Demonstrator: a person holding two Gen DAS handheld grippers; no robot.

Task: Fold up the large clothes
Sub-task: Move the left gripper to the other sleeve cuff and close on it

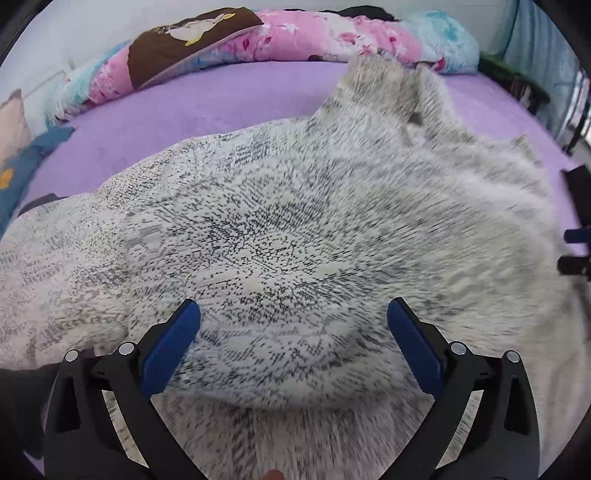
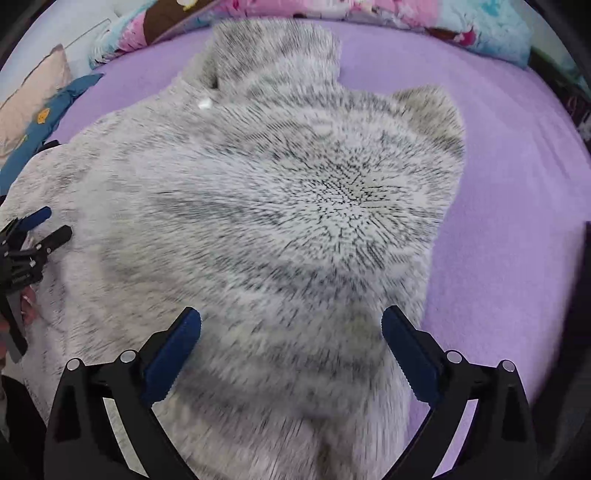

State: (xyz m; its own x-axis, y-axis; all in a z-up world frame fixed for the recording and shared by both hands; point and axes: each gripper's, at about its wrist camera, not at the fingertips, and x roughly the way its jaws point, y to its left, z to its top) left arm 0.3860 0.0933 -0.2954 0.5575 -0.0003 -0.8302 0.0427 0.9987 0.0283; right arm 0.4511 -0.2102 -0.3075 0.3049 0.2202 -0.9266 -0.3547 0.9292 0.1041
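Up close, the left gripper [image 1: 293,314] has its two blue-padded jaws spread wide, tilted down over a speckled grey-and-white knit sweater [image 1: 280,236], with nothing pinched between them; the cloth simply lies beneath the gap. Likewise, the right gripper [image 2: 291,321] holds its jaws spread wide above the same sweater [image 2: 280,206], and no fold is caught between the pads. Much of the knit looks streaked and blurred in both views, so fine detail of the weave is hard to read. The sweater lies spread across a bed covered by a purple sheet [image 1: 192,110], filling most of the middle of each view. At its far end a ribbed, raised part stands up a little from the sheet, and in the right wrist view a rounded lobe of the cloth ends near the right side, with bare purple sheet [image 2: 509,206] beyond it. In that same view the left gripper [image 2: 48,230] shows at the far left edge, resting over the sweater's edge. Along the head of the bed lies a rolled pink and pale blue floral quilt [image 1: 332,33], with a brown cushion bearing a white cartoon figure [image 1: 184,40] leaning on it. A blue garment [image 2: 48,122] and a beige pillow [image 2: 33,96] sit at the left side of the bed.
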